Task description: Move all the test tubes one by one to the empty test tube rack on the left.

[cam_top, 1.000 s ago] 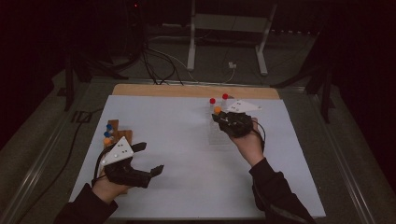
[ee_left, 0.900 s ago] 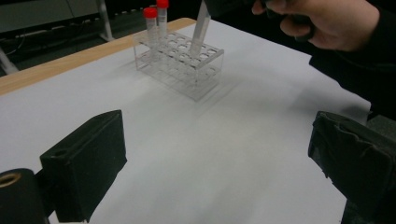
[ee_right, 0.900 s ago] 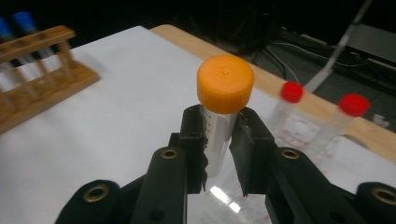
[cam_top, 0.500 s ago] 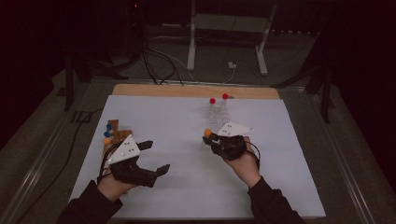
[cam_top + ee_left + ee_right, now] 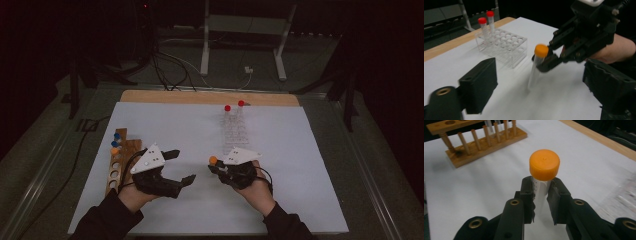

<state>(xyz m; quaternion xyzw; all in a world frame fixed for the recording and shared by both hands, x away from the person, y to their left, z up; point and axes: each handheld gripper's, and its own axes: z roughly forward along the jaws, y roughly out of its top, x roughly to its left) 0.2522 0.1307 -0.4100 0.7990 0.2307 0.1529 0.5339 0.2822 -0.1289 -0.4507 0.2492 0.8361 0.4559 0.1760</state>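
Starting at the left, my left hand-held gripper (image 5: 181, 167) stands wide with nothing between its jaws, though they have just been closing a little. It faces the orange-capped tube (image 5: 537, 66) from the side, so my first worry is timing: if those jaws shut before they are level with the tube body, they could knock the tube sideways instead of taking it.

In the middle, my right hand-held gripper (image 5: 216, 168) is clamped on the tube just under its orange cap (image 5: 544, 164), holding it upright above the white worktop (image 5: 300, 165), between the wooden rack (image 5: 120, 162) at the left edge and the clear rack (image 5: 506, 46) farther back. The grip sits high and narrow on a smooth wall, so I judge the tube could swing or slip at its lower end if the left jaws push on it. Letting go before the left side has a firm hold would drop it onto the worktop.

At the right, the clear rack with two red-capped tubes (image 5: 234, 105) stands well apart from my grippers.

Compared with a second ago, my right hand has come away from the clear rack toward me and lower, carrying the tube, and my left hand has shifted rightward toward it.
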